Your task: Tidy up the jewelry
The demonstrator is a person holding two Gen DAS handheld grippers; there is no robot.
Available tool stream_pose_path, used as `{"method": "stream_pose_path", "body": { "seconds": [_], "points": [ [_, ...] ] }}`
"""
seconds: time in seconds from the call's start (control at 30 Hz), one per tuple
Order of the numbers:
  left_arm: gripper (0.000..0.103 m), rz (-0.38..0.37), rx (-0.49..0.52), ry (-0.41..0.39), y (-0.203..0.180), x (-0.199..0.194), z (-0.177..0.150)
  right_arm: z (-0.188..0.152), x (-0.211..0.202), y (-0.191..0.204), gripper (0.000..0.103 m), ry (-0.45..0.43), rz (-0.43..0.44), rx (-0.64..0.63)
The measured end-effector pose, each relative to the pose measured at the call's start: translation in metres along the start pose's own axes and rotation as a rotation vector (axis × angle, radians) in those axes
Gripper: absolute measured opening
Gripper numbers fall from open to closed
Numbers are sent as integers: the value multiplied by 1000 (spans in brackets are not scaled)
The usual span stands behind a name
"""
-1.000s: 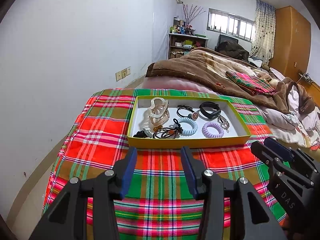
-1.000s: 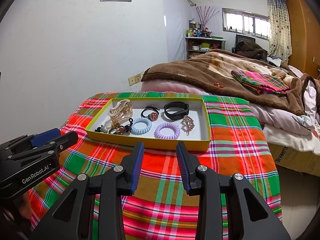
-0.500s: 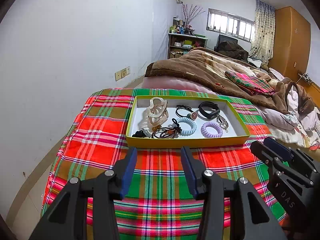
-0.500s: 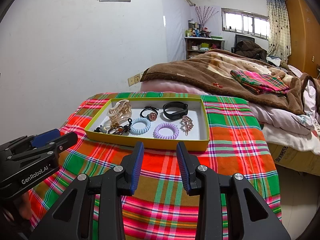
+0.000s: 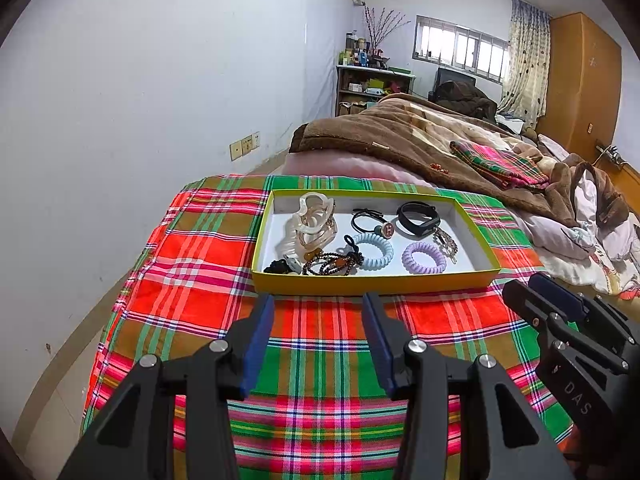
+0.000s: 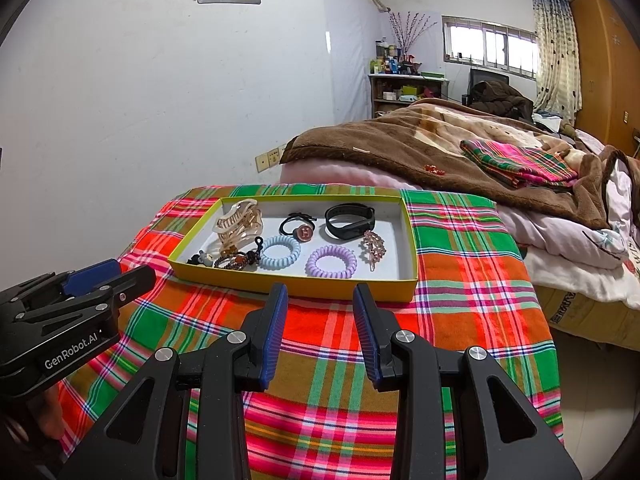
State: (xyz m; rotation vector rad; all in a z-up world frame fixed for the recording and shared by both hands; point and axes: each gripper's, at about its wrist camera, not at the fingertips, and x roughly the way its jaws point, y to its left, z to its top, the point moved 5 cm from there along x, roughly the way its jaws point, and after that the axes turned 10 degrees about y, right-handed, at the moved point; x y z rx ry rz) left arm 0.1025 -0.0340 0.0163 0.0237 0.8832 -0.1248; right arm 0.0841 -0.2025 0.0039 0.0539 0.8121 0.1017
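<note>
- Left wrist view: the left gripper (image 5: 318, 300) hangs over the plaid cloth (image 5: 320, 364), just short of the tray (image 5: 376, 282); its blue-padded fingers stand apart with nothing between them.
- Right wrist view: the right gripper (image 6: 320, 290) is likewise near the tray's front wall, fingers parted and empty, over the cloth.
- Each gripper shows in the other's view: the right one at the right edge of the left view, the left one at the lower left of the right view, beside part of a hand (image 6: 44, 416).
- Tray: yellow, shallow, white inside, lying on the cloth with all the jewelry in it.
- Left end: a pale claw clip (image 6: 238, 224), leaning over other clear clips.
- Front left corner: a small dark charm (image 6: 202, 259), and beside it a beaded bracelet (image 6: 236, 261).
- Front row: a blue coil tie (image 6: 280, 252) and a purple coil tie (image 6: 331, 261), near each other but apart.
- Back row: a black hair tie (image 6: 298, 227) with a round "H" tag, and a black band (image 6: 350, 221) to its right.
- Right of the purple coil: a sparkly barrette (image 6: 374, 249), lying lengthwise front to back.
- Behind the tray: a bed with a brown blanket (image 6: 400, 148) and a folded plaid cloth (image 6: 520, 164).
</note>
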Motion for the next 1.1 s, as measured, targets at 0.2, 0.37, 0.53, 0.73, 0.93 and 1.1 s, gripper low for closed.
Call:
{"method": "stream_pose_path", "body": {
  "seconds": [0.2,0.37,0.53,0.73,0.93,1.1],
  "points": [
    [47,0,1,3,1,1,-1,0,0,0,35,0,0,0],
    [47,-1,1,4,1,1,-1,0,0,0,35,-1,1,0],
    [47,-2,0,2,1,2,-1,0,0,-1,35,0,0,1],
    [47,-5,-5,16,1,3,-3,0,0,-1,35,0,0,1],
    [47,0,-12,23,3,4,-3,0,1,-2,35,-1,0,1],
    [47,-3,-17,26,4,4,-3,0,1,-1,35,-1,1,1]
  ]
}}
